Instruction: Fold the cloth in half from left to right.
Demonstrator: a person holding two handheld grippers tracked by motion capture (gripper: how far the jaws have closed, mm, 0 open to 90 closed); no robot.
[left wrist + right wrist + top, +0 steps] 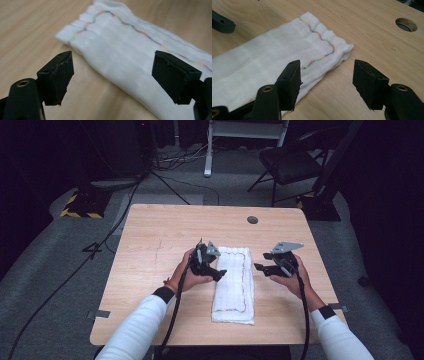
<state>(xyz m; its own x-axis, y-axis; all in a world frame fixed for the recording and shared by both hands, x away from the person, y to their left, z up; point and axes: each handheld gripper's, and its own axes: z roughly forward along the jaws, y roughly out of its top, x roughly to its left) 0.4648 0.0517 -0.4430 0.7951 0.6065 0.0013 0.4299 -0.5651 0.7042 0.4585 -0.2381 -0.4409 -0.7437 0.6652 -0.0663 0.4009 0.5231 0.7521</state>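
A white folded cloth (234, 282) with a multicoloured stitched border lies lengthwise in the middle of the wooden table (150, 240). My left gripper (214, 268) hovers at the cloth's left edge near its far end, open, and the left gripper view looks down on the cloth (125, 52) between its jaws. My right gripper (261, 268) is just off the cloth's right edge, open, with nothing in it. The right gripper view has the cloth's far corner (287, 50) ahead of its open jaws.
A round cable hole (252, 219) sits near the table's far edge and appears in the right gripper view as a hole (406, 24). Beyond the table are a folding chair (290, 162), floor cables (120, 215) and a yellow-black striped base (80, 210).
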